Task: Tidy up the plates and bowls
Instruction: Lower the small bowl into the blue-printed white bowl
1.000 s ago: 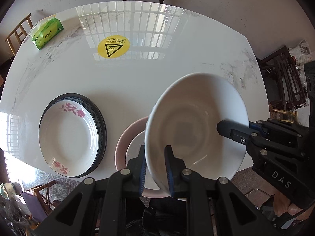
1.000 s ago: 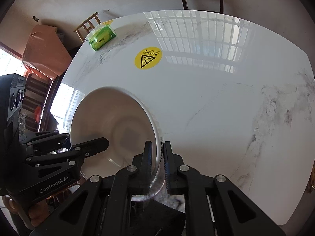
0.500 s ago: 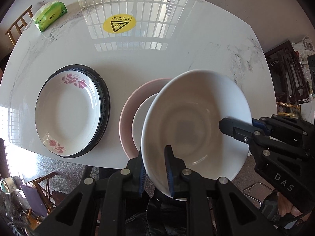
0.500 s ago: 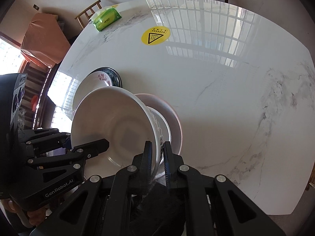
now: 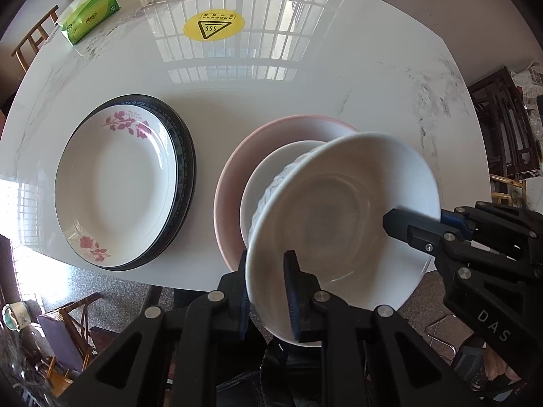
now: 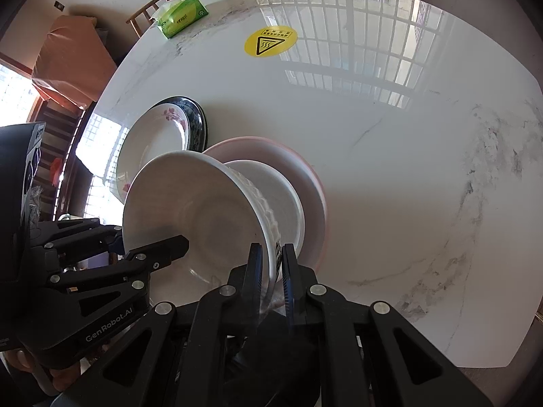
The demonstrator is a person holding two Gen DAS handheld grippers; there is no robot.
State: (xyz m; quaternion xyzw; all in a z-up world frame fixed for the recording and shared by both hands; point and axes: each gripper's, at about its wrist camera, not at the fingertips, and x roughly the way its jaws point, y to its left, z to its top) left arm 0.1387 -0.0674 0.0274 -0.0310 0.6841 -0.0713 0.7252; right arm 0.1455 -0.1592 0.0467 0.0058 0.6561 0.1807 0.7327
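Note:
A large white bowl [image 5: 339, 210] with an embossed outer wall hangs over a smaller white bowl [image 5: 268, 176] that sits inside a pink plate [image 5: 237, 169]. My left gripper [image 5: 266, 271] is shut on the big bowl's near rim. My right gripper [image 6: 271, 264] is shut on the opposite rim of the same white bowl [image 6: 203, 217], and it shows in the left wrist view as a black arm at the right [image 5: 417, 227]. Left of the stack lies a floral white plate [image 5: 115, 186] on dark-rimmed plates [image 5: 185, 156]. The pink plate [image 6: 298, 169] and floral plate [image 6: 156, 142] also show in the right wrist view.
A white marble table [image 5: 305, 101] carries a yellow warning sticker [image 5: 213, 27] and a green tissue pack [image 5: 90, 17] at the far side. Wooden chairs [image 5: 30, 40] stand around it. The table's near edge runs just under the plates, with floor below.
Both grippers have sunk with the big white bowl and carried it toward the table. The pink plate with the small bowl now shows directly beneath it.

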